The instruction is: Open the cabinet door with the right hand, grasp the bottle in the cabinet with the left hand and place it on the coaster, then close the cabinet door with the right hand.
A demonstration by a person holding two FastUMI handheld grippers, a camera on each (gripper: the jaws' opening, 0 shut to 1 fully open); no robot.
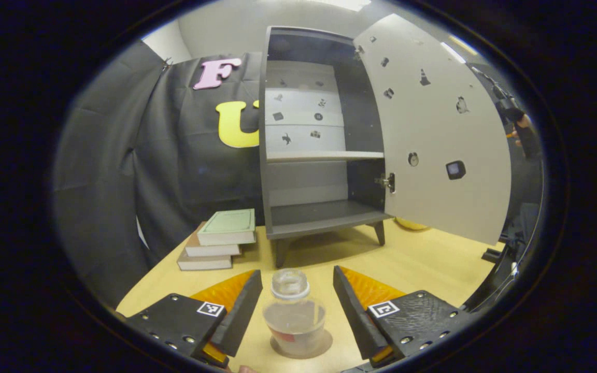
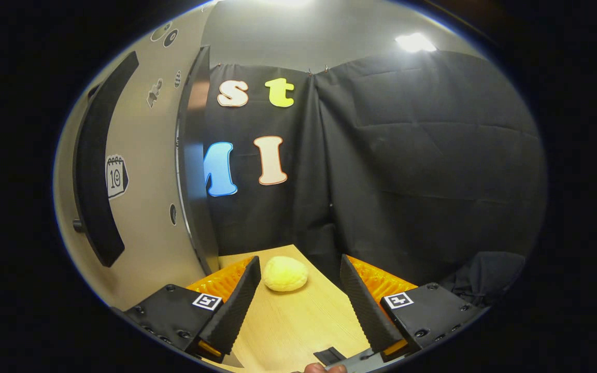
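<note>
Left gripper view: the left gripper (image 1: 295, 311) hangs over the table (image 1: 433, 264) with its jaws spread wide. The bottle (image 1: 294, 316) stands upright between the fingers, clear of both, with a gap on each side, so it is released, not gripped. It sits on the coaster (image 1: 324, 346), a thin round disc whose rim peeks out under its base. Ahead of the gripper and above it stands the cabinet (image 1: 324, 217), shelves bare, its door (image 1: 433, 140) swung wide to the right. A stack of books (image 1: 218, 241) lies ahead to the left. Far off at the right edge, past the door, a hand (image 1: 522, 124) holds the other gripper.

Right gripper view: the right gripper (image 2: 298, 303) is also slack, jaws apart with nothing between them. Close on its left runs the outer face of the door (image 2: 138, 217) with its long dark handle (image 2: 96, 171). Straight ahead on the table (image 2: 298, 331) lies a yellow bun-like lump (image 2: 284, 273), just beyond the fingertips.

By my judgement the placing is done and the last step is at hand: closing the door. That calls for the left gripper to back off without tipping the bottle, and for the right gripper to turn left onto the door or handle and push it shut.
</note>
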